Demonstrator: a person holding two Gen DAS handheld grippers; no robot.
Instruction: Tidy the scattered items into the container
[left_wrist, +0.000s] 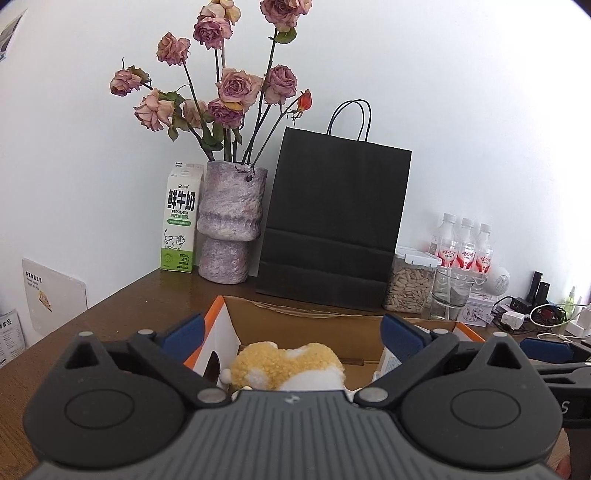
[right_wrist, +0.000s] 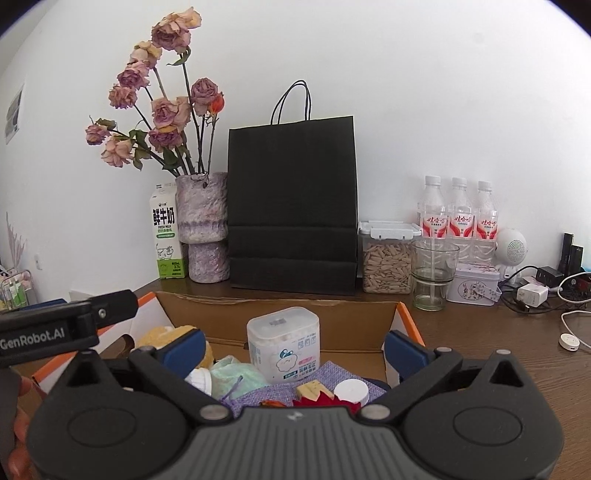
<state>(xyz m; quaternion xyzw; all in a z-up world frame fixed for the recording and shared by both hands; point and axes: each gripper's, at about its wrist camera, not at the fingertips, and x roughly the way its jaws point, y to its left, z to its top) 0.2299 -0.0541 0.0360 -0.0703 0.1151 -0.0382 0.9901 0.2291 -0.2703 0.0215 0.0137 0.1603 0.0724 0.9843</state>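
Left wrist view: the left gripper (left_wrist: 291, 332) hangs over a cardboard box (left_wrist: 306, 317) with orange-edged flaps, its blue-padded jaws spread wide and holding nothing. Between them, inside the box, lies a yellow and white plush toy (left_wrist: 288, 365).

Along the back of the wooden table (left_wrist: 122, 306), from left to right: a milk carton (left_wrist: 179, 225) printed "FRESH MILK" under 3 large Chinese characters, with a small cow drawing; a mottled purple vase (left_wrist: 229, 225) holding dried pink roses (left_wrist: 221, 88); a black paper bag (left_wrist: 332, 225) with cord handles; a clear lidded jar (left_wrist: 408, 284) filled with pale seeds; a drinking glass (left_wrist: 448, 295); and 3 water bottles (left_wrist: 465, 243) with red and white labels, the writing too small to read.

Right wrist view: the right gripper (right_wrist: 295, 350) is also spread wide and empty above the same box. At far left the side of the other gripper reads "GenRobot.AI". Inside the box, from left to right: the plush toy, a pale green cloth (right_wrist: 240, 373), a white plastic tub (right_wrist: 283, 343) with a cartoon face on its label standing upright, and a white round cap (right_wrist: 351, 391), all lying on purple woven fabric (right_wrist: 332, 373). On the table to the right sit a small patterned tin (right_wrist: 472, 288) and tangled cables and chargers (right_wrist: 532, 291).
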